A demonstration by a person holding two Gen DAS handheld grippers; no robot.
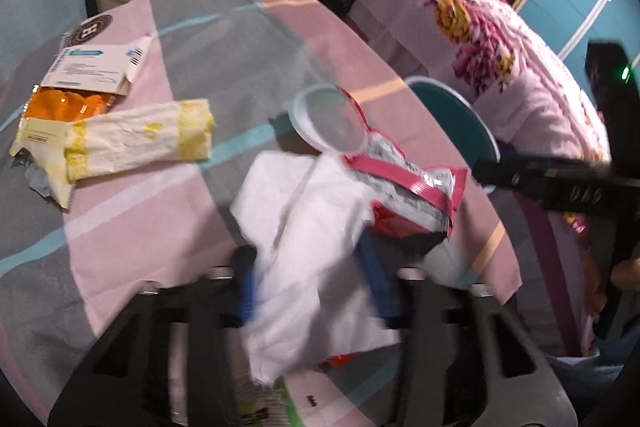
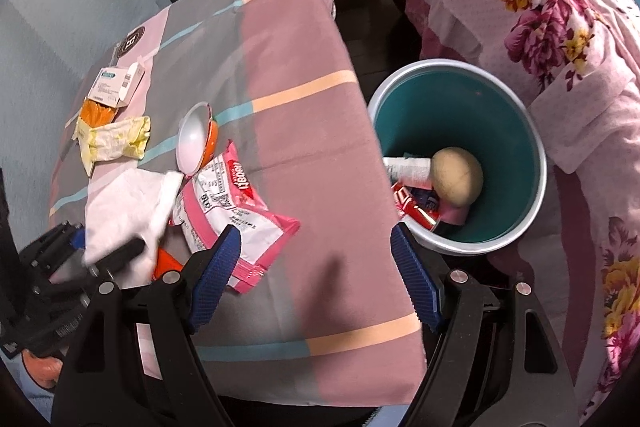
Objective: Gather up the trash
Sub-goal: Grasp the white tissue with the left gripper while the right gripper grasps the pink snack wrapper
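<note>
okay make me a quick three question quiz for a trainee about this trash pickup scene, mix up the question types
1. True or false: the left gripper is shut on the white tissue.
2. Multiple choice: where does the trash bin stand? A) on the table B) on the floor beside the table's edge C) on the sofa
3. Fill in: the right gripper hangs open above the ____ snack packet.

Key:
1. True; its blue pads press the tissue from both sides.
2. B; it stands below the table edge and already holds some trash.
3. Pink.
</note>
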